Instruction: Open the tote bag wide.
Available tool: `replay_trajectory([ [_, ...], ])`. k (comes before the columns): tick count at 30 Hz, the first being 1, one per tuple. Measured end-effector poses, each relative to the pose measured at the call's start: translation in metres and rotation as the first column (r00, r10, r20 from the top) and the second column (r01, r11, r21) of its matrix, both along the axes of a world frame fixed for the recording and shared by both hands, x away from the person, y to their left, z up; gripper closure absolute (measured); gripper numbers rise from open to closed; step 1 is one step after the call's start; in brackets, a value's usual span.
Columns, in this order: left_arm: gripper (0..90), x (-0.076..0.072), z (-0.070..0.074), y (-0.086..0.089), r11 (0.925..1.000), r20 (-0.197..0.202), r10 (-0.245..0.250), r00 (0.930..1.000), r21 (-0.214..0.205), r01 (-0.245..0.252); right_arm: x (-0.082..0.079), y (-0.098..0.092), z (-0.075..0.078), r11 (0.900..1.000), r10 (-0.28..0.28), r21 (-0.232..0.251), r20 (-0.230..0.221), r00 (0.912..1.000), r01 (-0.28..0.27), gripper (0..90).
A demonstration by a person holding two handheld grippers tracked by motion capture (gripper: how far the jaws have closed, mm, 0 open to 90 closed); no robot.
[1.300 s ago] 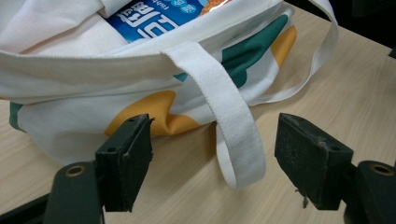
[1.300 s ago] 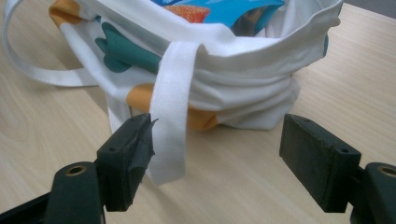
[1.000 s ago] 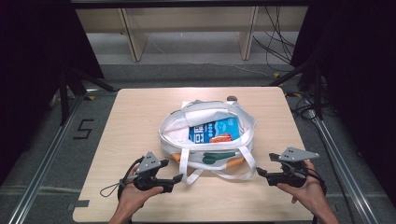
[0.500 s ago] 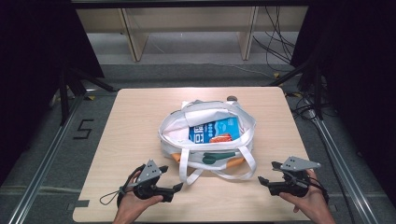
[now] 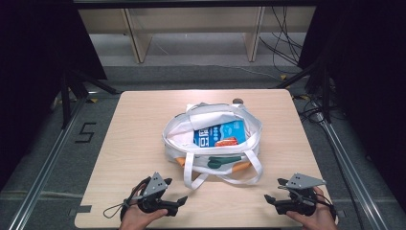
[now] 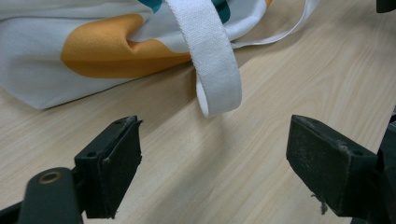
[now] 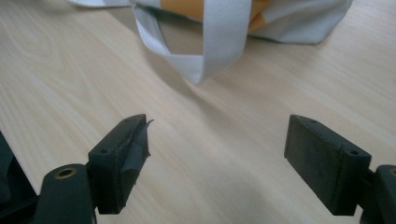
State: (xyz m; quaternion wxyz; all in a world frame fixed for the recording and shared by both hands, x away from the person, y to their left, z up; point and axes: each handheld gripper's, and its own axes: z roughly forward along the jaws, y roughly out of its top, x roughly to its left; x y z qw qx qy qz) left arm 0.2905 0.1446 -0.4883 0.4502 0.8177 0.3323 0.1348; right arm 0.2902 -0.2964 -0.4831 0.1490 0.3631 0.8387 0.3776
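White woven tote bag (image 5: 210, 136) on pale woodgrain table (image 5: 139, 124), 2 hand-held grippers, left (image 5: 179, 203) and right (image 5: 269, 200), spread empty.

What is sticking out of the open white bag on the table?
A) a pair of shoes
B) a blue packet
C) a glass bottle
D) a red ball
B: in the high view a blue packet lies in the open mouth of the white bag.

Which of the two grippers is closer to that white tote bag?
Left. The left gripper sits just off the tote bag's near-left strap; the right gripper lies farther out to its right.
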Motion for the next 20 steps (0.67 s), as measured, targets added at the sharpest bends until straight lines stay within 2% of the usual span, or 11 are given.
replay_trajectory([
  [1,17.4,0.0018,-0.0009,0.0019,0.9999,0.019,-0.009,0.9998,0.015,0.008,-0.0034,0.0011,-0.0004,0.9998,-0.017,0.007,-0.028,0.9995,0.017,22.7],
  [2,17.4,-0.0003,-0.0013,0.0011,1.0,-0.003,0.003,1.0,0.004,-0.003,-0.0017,-0.0007,-0.0013,0.9999,0.017,0.004,-0.024,0.9996,-0.017,22.7],
  [3,17.4,0.0,-0.0027,0.0016,1.0,0.001,-0.002,1.0,0.005,0.002,-0.005,0.0012,-0.0022,0.9998,0.001,0.021,-0.054,0.9985,0.0,23.1],
  [4,17.4,-0.0001,-0.0028,0.0015,1.0,-0.001,0.001,1.0,0.002,-0.001,-0.0034,-0.0004,-0.0035,0.9999,0.016,0.0,-0.025,0.9996,-0.016,23.9],
  [5,17.4,-0.0015,-0.0027,0.0015,0.9999,-0.013,0.015,0.9998,-0.004,-0.015,-0.0066,0.0011,-0.0038,0.9999,-0.012,0.002,-0.035,0.9993,0.012,24.3],
  [9,17.3,-0.0003,-0.0037,0.003,0.9999,-0.024,0.016,0.9996,-0.003,-0.016,-0.0064,0.0016,-0.0048,0.9999,0.009,0.008,-0.04,0.9991,-0.008,24.3],
  [11,17.3,-0.0003,-0.0045,0.0021,0.9994,-0.028,0.027,0.9992,-0.022,-0.028,-0.0062,0.0011,-0.0043,0.9998,0.017,0.009,-0.051,0.9986,-0.016,24.2],
  [12,17.4,-0.0005,-0.005,0.001,0.9989,-0.024,0.033,0.9992,-0.033,-0.033,-0.0067,0.0014,-0.0046,1.0,0.0,0.007,-0.036,0.9993,0.0,24.1],
  [15,17.4,0.002,-0.0042,0.0038,1.0,-0.01,0.008,0.9999,0.005,-0.008,-0.0057,0.0005,-0.0047,1.0,0.007,-0.006,-0.025,0.9997,-0.007,24.0],
  [16,17.4,0.001,-0.0048,0.0026,0.9998,-0.019,0.015,0.9997,-0.014,-0.015,-0.0057,0.0005,-0.0048,0.9999,0.008,-0.006,-0.024,0.9997,-0.008,24.0],
  [20,17.4,0.0004,-0.0058,0.0024,0.9993,-0.037,0.028,0.9989,-0.023,-0.029,-0.0052,0.0005,-0.0053,0.9999,0.009,-0.007,-0.027,0.9996,-0.009,23.9],
])
